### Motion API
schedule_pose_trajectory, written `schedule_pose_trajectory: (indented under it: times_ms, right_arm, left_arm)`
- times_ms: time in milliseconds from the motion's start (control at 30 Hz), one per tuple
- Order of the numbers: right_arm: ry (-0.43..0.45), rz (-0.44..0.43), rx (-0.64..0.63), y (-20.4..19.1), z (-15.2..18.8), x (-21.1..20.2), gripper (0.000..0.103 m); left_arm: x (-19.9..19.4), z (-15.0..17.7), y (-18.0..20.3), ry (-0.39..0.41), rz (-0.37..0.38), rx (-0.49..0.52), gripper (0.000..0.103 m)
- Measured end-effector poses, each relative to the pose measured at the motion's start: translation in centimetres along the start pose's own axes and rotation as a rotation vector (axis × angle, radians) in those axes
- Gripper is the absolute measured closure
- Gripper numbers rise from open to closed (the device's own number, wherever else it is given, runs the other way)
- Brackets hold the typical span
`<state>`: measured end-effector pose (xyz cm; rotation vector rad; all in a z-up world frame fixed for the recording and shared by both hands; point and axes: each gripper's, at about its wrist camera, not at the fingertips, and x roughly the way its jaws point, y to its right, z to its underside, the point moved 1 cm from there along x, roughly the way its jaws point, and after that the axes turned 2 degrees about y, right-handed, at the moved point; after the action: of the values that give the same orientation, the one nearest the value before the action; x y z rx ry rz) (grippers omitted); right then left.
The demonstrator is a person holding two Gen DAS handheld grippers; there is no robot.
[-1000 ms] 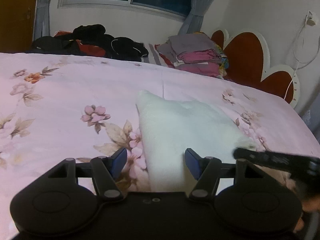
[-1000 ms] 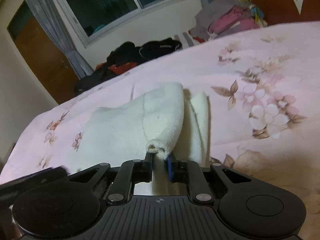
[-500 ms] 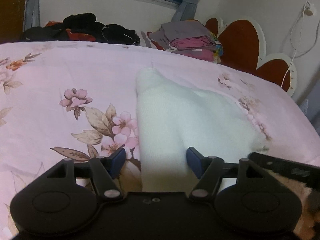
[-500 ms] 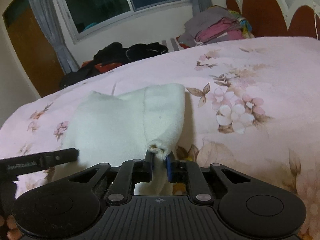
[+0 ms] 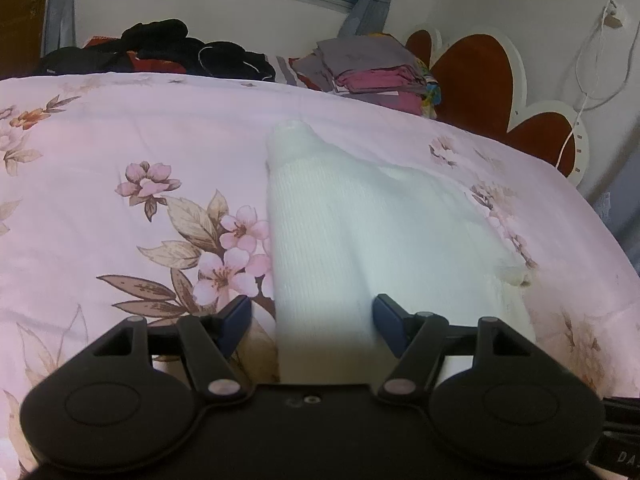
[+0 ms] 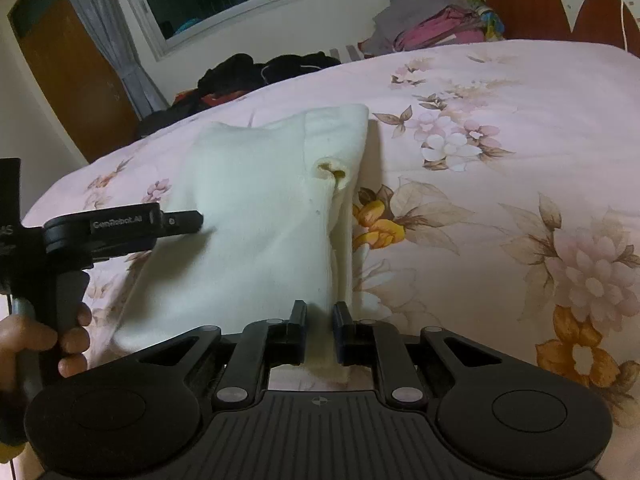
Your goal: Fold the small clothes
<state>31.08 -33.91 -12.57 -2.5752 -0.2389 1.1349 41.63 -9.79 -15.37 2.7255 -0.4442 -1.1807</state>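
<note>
A small white knitted garment [image 5: 360, 232] lies folded on the pink floral bedspread [image 5: 120, 152]. It also shows in the right wrist view [image 6: 264, 216], with a sleeve laid over its right side and the cuff opening [image 6: 332, 169] facing up. My left gripper [image 5: 312, 320] is open, its blue fingertips on either side of the garment's near edge. My right gripper [image 6: 320, 324] is open by a narrow gap, empty, above the garment's near right edge. The left gripper [image 6: 120, 226] shows at the left of the right wrist view, held by a hand.
A stack of folded grey and pink clothes [image 5: 372, 76] sits at the far edge by the red headboard [image 5: 476, 76]. A pile of dark clothes [image 5: 160, 48] lies below the window. The bedspread [image 6: 500, 160] stretches out to the right of the garment.
My right gripper has let go of the sleeve cuff, which now lies flat on the garment, and has drawn back. My left gripper stays open and has edged closer.
</note>
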Motion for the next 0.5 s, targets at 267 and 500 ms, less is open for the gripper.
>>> schedule_pose_trajectory:
  times_ms: [267, 500]
  right_arm:
    - [-0.001, 0.003, 0.009, -0.04, 0.39, -0.26, 0.066]
    - [-0.039, 0.002, -0.013, -0.75, 0.98, 0.32, 0.086]
  left_arm:
    - [-0.25, 0.07, 0.14, -0.006, -0.005, 0.015, 0.035]
    - [-0.21, 0.14, 0.21, -0.007, -0.01, 0.017, 0.035]
